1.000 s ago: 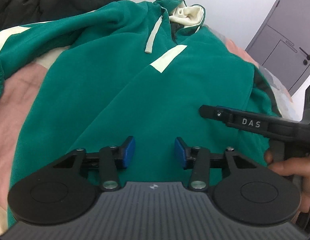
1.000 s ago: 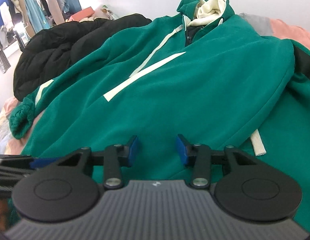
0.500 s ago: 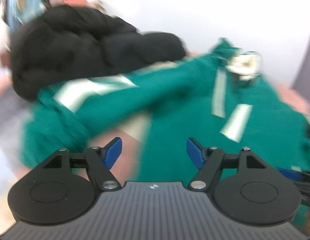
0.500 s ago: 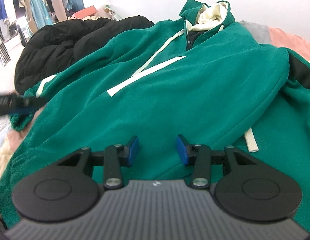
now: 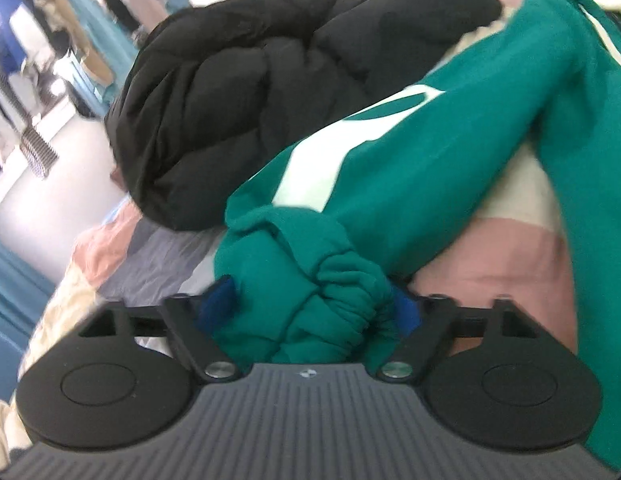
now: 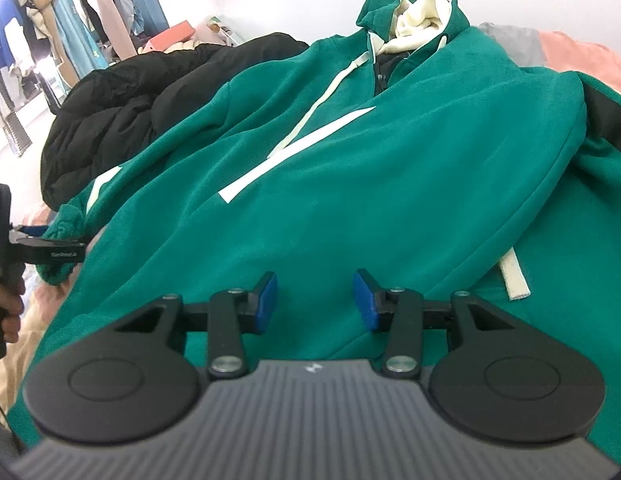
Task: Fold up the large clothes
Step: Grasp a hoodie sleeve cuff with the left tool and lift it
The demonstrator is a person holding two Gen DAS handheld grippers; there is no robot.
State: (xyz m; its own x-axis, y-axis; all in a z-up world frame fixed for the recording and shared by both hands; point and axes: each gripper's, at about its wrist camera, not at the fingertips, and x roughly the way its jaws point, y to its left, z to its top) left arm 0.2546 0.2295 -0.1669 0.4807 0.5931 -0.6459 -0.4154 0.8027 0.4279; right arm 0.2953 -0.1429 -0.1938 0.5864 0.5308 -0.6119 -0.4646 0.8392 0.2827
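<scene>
A large green hoodie (image 6: 350, 184) with white stripes and a cream-lined hood (image 6: 418, 20) lies face up on the bed. Its left sleeve (image 5: 410, 160) runs down to a bunched ribbed cuff (image 5: 310, 280). My left gripper (image 5: 312, 306) has that cuff between its jaws, which are closing, and both blue pads touch the fabric. The right wrist view shows the same left gripper (image 6: 64, 250) at the cuff (image 6: 66, 220), on the far left. My right gripper (image 6: 314, 300) hovers open over the hoodie's lower front with nothing between its fingers.
A black puffer jacket (image 5: 250, 80) is piled on the bed behind the sleeve. Pink, cream and grey bedding (image 5: 502, 264) lies under the hoodie. Hanging clothes (image 6: 70, 20) fill the far left. A hand (image 6: 6, 300) holds the left gripper.
My left gripper swung left from the hoodie's front to the sleeve end, opened wider on the way, and now has the cuff between its jaws. The right gripper stayed put.
</scene>
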